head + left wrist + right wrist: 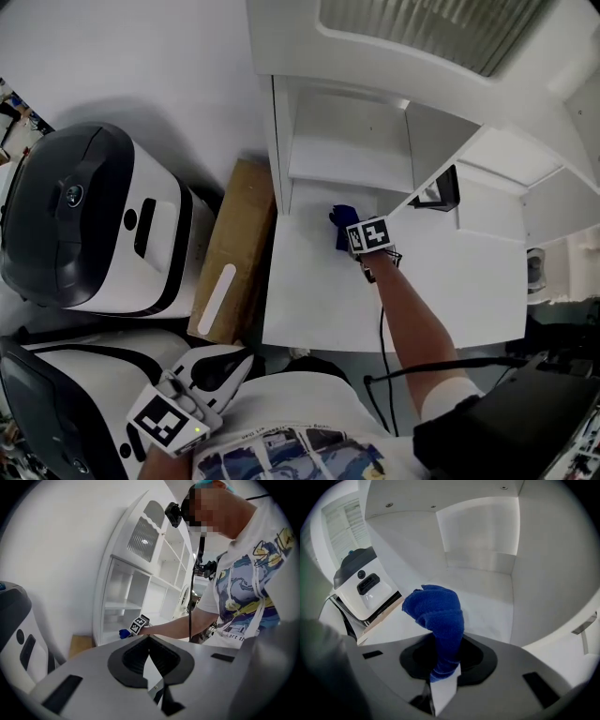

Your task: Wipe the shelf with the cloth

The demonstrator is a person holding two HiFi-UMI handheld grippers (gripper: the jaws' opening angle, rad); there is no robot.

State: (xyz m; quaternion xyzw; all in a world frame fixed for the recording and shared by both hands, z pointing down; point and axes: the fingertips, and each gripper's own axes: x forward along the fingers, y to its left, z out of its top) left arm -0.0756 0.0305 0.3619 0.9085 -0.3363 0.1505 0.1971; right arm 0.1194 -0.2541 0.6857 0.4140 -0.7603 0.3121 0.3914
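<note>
while the person leans over a white shelf unit (309,291), the right gripper (350,234) reaches into the unit's lowest compartment at its left end. its jaws are clamped on a blue cloth (341,223). the right gripper view shows the cloth (437,616) rising from between the closed jaws of the right gripper (443,670) as a bunched, folded wad. around it are the compartment's white floor, side wall and back wall (480,531). the wad sits over the rear part of the floor, near the back wall, but whether it presses on the board cannot be told.

above this compartment a shorter white shelf board (349,173) splits the space. a small dark item (441,192) sits at the edge of the neighbouring compartment to the right, and what it is cannot be made out.

the left gripper (230,367) is held low by the person's body, well apart from the shelf unit. in its own view the left gripper (149,641) has its jaws together with nothing between them.

left of the unit, a flat brown cardboard piece (230,258) lies beside two white and black machines (89,220).
</note>
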